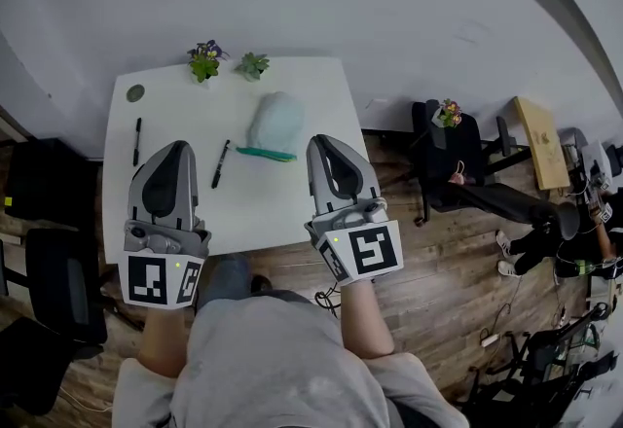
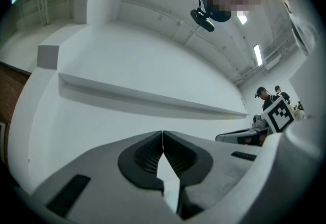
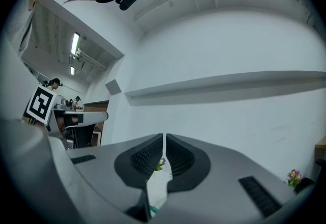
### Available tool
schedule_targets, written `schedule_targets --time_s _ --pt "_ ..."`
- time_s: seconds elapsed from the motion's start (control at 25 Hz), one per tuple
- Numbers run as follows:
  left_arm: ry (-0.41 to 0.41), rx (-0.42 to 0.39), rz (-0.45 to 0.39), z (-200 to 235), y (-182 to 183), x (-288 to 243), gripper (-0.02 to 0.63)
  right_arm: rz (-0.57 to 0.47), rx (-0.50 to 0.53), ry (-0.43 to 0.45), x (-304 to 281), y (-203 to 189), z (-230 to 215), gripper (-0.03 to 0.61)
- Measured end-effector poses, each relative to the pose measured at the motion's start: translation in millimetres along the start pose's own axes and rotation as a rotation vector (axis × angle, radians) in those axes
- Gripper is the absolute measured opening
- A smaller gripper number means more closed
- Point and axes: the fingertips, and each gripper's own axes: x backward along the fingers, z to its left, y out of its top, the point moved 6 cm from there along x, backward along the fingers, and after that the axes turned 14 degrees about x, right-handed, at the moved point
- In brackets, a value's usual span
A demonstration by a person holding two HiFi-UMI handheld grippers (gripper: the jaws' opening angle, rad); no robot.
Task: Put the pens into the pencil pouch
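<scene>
Flowering plant (image 1: 205, 59) — succulent (image 1: 252, 65) — office chair (image 1: 434, 156)

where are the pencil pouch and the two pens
pencil pouch (image 1: 274, 120): head view, middle of its pale body
pen by the pouch (image 1: 221, 164): head view, middle of its barrel
pen by the table edge (image 1: 136, 142): head view, middle of its barrel

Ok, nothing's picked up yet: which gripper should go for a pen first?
Left, probably: one pen lies just right of the left gripper, the other pen just left of it. The right gripper sits beside the pouch, farther from both.
</scene>
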Motion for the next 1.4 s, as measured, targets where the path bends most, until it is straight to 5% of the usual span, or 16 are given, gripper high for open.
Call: schedule_targets --time_s 0.56,1.4 --pt "-0.092 0.046 0.119 44.1 -38.3 -89.4 0.025 0.154 -0.051 -0.051 -73.9 -62.5 -23.9 0.037" --pt "-0.141 0.162 0.331 97.4 -114.9 -142.8 0.025 0.722 -0.256 0.019 -64.0 -270.6 23.3 0.046"
